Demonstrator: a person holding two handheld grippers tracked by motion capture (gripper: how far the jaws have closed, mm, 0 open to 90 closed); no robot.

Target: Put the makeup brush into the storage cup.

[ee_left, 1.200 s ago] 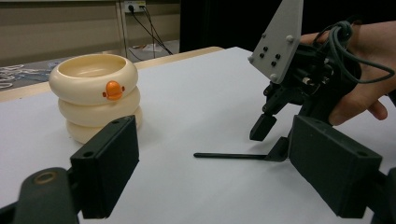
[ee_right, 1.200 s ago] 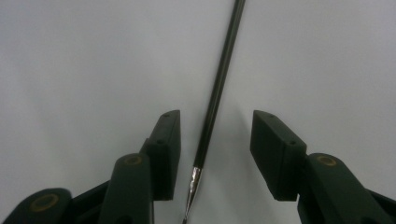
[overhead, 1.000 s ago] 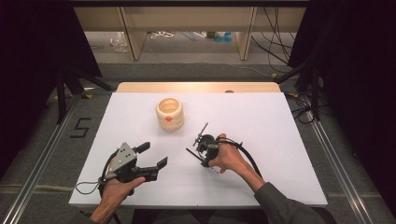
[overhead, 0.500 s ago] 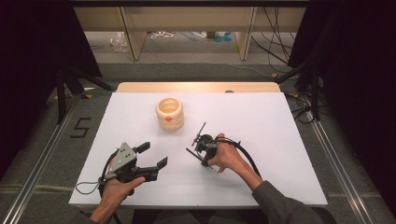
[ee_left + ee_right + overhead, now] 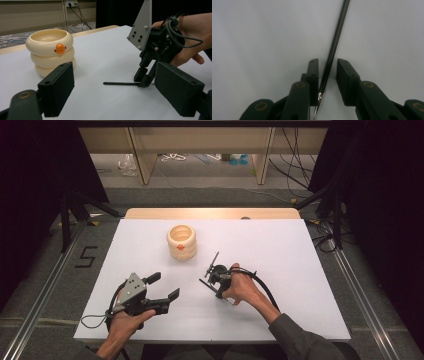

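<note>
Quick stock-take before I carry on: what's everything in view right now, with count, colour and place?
pen: one, black, thin, lying on the table between the right gripper's fingers, tip toward that gripper's camera
ringed cup: one, cream with an orange spot on its side, upright at the far middle of the table, apart from both grippers
table: one, white top with a wooden strip at its far edge
shelving: wooden, on the floor beyond the table, loose cables beside it
left gripper: one, black, near left of the table, fingers wide apart, nothing between them
right gripper: one, black, pointing down over the pen, fingers have just been closing; a gap remains on one side
</note>
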